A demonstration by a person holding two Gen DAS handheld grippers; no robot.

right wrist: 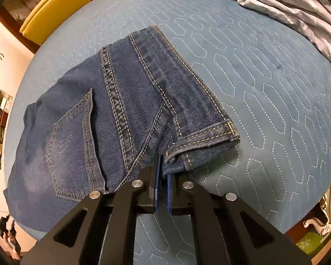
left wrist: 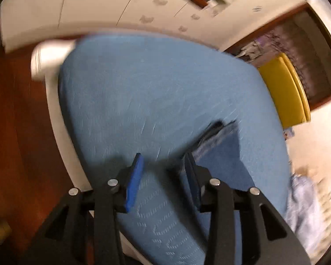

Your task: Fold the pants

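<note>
Dark blue jeans (right wrist: 112, 114) lie folded on the blue quilted bed (right wrist: 264, 84), with a back pocket at the left and a hemmed leg end at the right. My right gripper (right wrist: 163, 172) is shut on the near edge of the jeans by the leg hem. My left gripper (left wrist: 163, 165) is open and empty above the bed (left wrist: 143, 92). In the blurred left wrist view a small part of the jeans (left wrist: 218, 137) shows just beyond the right finger.
A grey-blue blanket (right wrist: 298, 4) lies bunched at the far right of the bed. A yellow chair (right wrist: 55, 6) stands beyond the bed's far left edge. White wardrobes (left wrist: 99, 6) and a red wood floor (left wrist: 17, 121) lie past the bed.
</note>
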